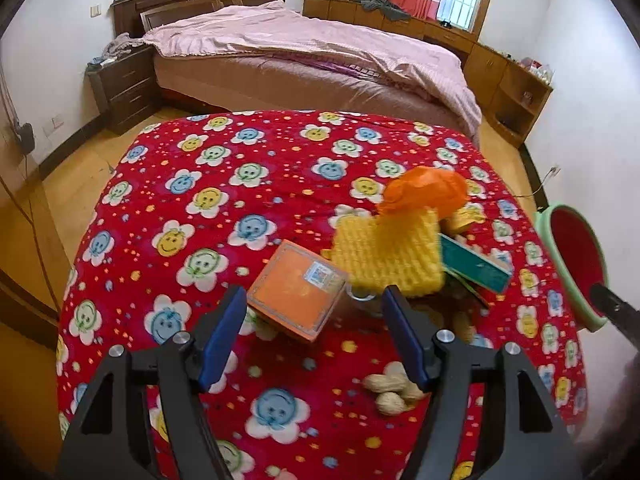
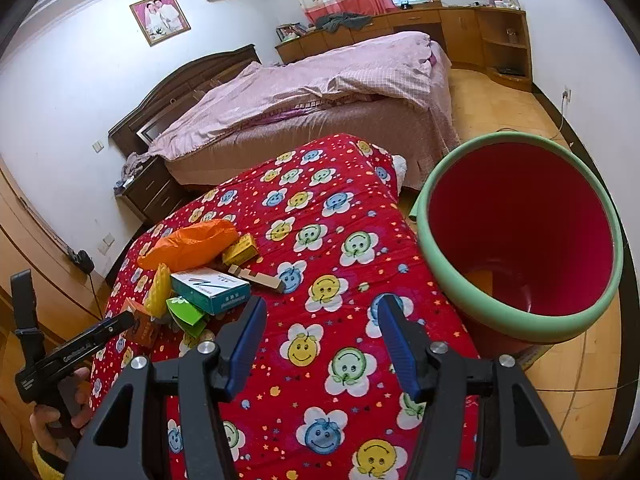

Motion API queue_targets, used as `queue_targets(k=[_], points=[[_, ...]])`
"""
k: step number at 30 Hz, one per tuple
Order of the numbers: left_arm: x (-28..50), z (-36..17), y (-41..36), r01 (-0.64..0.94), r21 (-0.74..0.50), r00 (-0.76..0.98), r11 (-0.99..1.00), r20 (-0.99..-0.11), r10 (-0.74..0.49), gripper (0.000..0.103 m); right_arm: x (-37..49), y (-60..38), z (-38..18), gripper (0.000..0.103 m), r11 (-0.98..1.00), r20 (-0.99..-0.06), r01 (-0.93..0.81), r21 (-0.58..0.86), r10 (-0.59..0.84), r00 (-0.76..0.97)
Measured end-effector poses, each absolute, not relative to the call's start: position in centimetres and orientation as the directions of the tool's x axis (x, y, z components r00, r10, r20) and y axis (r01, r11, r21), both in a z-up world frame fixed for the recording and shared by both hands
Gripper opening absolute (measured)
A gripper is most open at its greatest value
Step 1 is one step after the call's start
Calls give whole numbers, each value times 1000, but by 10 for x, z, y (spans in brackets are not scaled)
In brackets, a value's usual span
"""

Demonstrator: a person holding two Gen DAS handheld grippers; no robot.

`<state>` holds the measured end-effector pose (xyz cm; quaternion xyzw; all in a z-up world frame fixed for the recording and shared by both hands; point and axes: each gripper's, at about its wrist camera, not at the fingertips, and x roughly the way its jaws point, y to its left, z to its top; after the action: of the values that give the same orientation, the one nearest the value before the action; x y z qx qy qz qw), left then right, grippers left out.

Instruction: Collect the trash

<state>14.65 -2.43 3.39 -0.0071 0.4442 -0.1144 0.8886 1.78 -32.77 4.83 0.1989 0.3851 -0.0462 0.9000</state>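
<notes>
The trash pile lies on the red flowered cloth (image 1: 256, 184). The orange box (image 1: 298, 294) lies flat, one corner pointing toward the left gripper (image 1: 314, 330), whose jaws are spread and empty just short of it. The teal carton (image 2: 210, 286) lies with its long axis running left to right. Peanuts (image 1: 392, 390) sit nearer. The right gripper (image 2: 322, 344) is spread, empty. A green-rimmed bin (image 2: 520, 328) stands right of the table.

Trash pile (image 1: 384, 256) on flower-print red cloth (image 1: 200, 216)
</notes>
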Motion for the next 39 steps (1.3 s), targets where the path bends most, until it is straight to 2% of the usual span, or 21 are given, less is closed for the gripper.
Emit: queue_targets(k=[10,11,12,13,29,34,39], points=[[165,12,-13,192,-192,535,962,-802,-267,70,36,-304,41,61,932,-739,205,299,90,668],[166,10,-12,188,-202,532,961,-802,-272,69,37,-302,41,61,934,-740,201,297,92,666],[166,8,-11,187,-219,527,958,-800,-286,61,38,-298,41,61,936,-743,195,294,95,663],[167,7,-10,189,-227,526,955,-798,-294,59,40,-295,40,61,938,-746,188,291,99,658],[142,23,3,172,-244,585,954,-754,-298,59,68,-236,35,61,964,-761,25,263,191,620],[135,27,5,176,-249,591,952,-747,-304,59,75,-224,28,61,954,-768,-9,299,247,591],[133,28,6,174,-257,593,951,-743,-309,59,83,-227,28,61,960,-770,-5,280,227,596]])
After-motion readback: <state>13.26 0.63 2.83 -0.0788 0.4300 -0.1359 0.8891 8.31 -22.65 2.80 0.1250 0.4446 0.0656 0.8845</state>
